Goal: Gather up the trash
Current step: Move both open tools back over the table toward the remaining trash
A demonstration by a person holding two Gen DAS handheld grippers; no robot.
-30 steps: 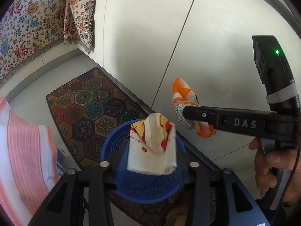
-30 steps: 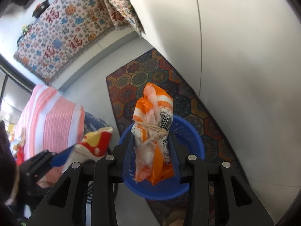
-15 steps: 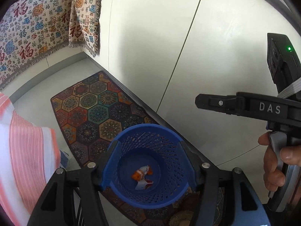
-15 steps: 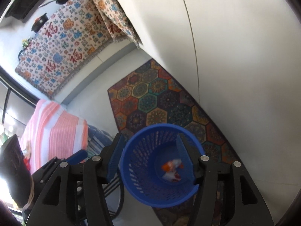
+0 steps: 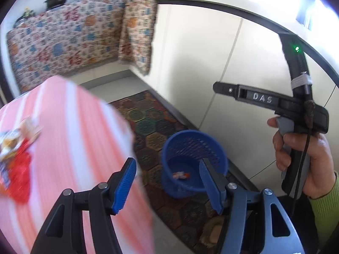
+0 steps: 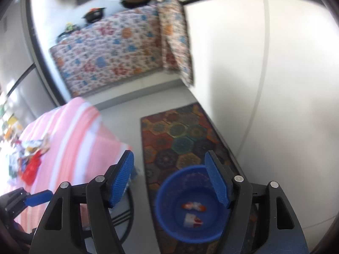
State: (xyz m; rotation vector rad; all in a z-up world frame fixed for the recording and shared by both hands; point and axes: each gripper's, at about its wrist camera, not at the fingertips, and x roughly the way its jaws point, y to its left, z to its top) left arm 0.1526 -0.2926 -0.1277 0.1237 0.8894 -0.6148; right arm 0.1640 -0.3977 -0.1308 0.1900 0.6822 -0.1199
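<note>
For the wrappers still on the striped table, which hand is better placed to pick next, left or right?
Probably left. The left tool is open and empty beside the table, with the wrappers on its side. The right tool, also empty, sits nearer the blue basket.

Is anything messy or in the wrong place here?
Yes. A pile of crumpled wrappers lies on the pink striped tablecloth, not in the blue basket on the floor, where two wrappers already sit.
</note>
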